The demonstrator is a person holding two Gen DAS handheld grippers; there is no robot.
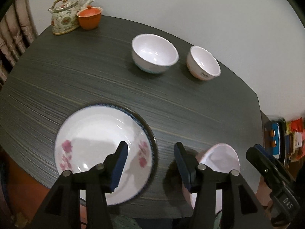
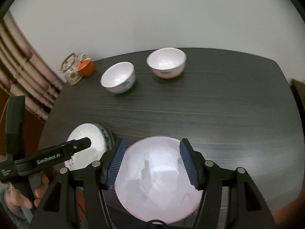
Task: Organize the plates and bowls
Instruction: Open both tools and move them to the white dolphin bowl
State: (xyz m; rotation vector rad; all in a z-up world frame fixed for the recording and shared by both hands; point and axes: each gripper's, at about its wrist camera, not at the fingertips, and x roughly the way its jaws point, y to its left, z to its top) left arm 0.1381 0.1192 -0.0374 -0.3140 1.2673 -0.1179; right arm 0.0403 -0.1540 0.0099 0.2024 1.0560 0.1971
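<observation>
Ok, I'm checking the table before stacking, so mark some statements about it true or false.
1. The left far bowl and right far bowl stand apart. True.
2. The teapot sits mid-table. False: it is at a far corner of the table, beside the orange cup.
3. The flowered plate lies on a blue-rimmed plate. True.
4. The left hand-held gripper clamps the flowered plate. False: its jaws are open with nothing gripped.
</observation>
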